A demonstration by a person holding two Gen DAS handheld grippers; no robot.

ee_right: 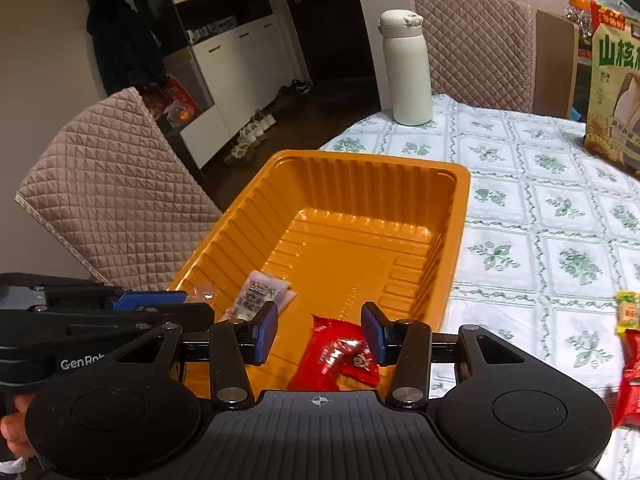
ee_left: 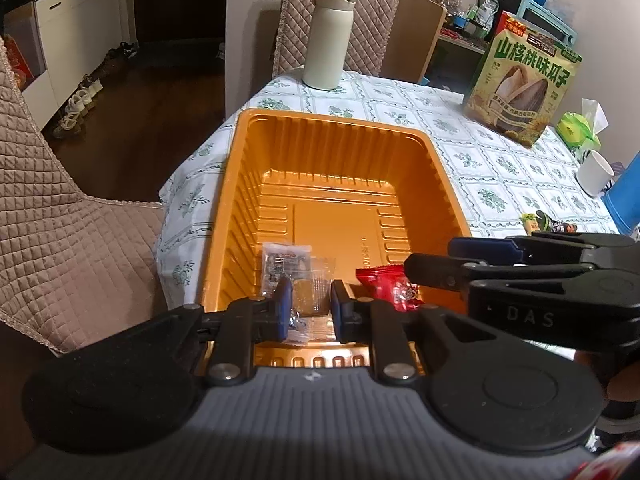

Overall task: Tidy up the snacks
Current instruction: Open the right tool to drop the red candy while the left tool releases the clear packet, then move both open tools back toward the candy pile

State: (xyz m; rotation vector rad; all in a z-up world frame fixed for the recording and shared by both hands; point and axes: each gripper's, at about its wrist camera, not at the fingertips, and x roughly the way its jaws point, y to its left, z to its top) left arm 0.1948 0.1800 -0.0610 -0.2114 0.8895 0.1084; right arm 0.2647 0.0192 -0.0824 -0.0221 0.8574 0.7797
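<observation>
Where a floral tablecloth (ee_right: 540, 216) meets quilted chairs (ee_right: 112, 184), both grippers (ee_left: 310, 304) (ee_right: 320, 332) hang released.

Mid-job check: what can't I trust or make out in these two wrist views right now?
- Left gripper: whether it grips the clear packet; fingers cover it.
- Table snacks: cut off by right wrist view's edge.
- Red packet: label too small.
- Orange tray: near wall hidden by gripper bodies.
</observation>
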